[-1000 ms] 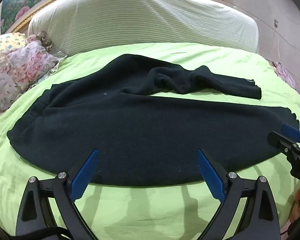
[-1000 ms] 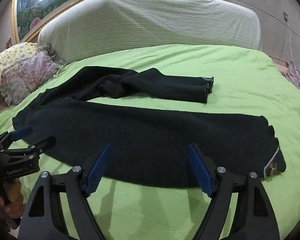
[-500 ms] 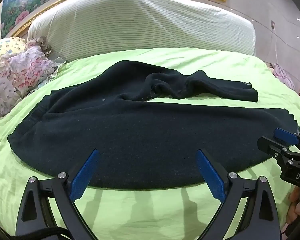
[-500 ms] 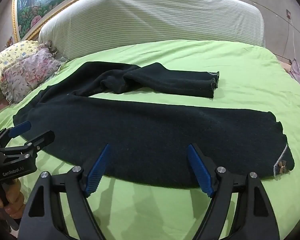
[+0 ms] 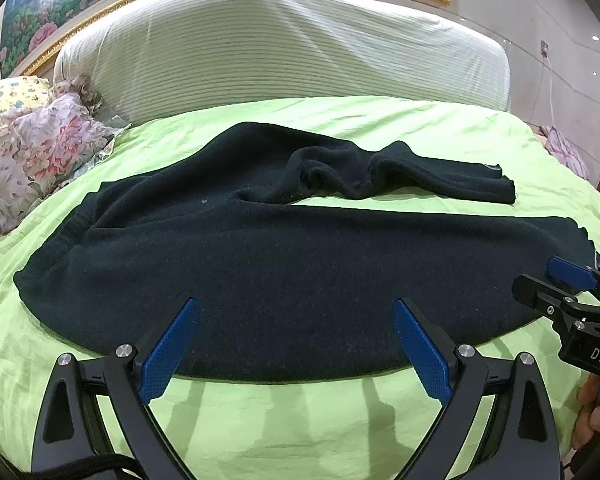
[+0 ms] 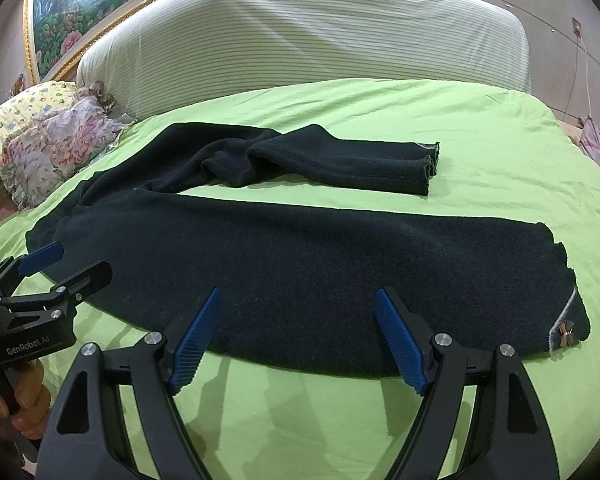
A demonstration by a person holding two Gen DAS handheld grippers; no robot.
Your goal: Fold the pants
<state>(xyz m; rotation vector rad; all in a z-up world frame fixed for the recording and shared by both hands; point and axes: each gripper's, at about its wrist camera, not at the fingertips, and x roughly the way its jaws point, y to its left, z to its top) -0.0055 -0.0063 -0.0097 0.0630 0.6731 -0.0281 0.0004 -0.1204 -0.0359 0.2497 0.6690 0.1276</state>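
Black fleece-like knit pants (image 5: 284,264) lie spread on the lime-green bed sheet (image 5: 284,412), near leg flat, far leg rumpled.

Soft, limp and light by the look of them, they should drape and sag when lifted; the near long edge, waistband (image 5: 56,248) and cuff (image 6: 568,320) look like the best holds. The left hand-held gripper (image 5: 296,340) and right hand-held gripper (image 6: 298,328) hover wide open, holding nothing. Against 1 second ago, both views sit slightly higher and closer over the near leg.
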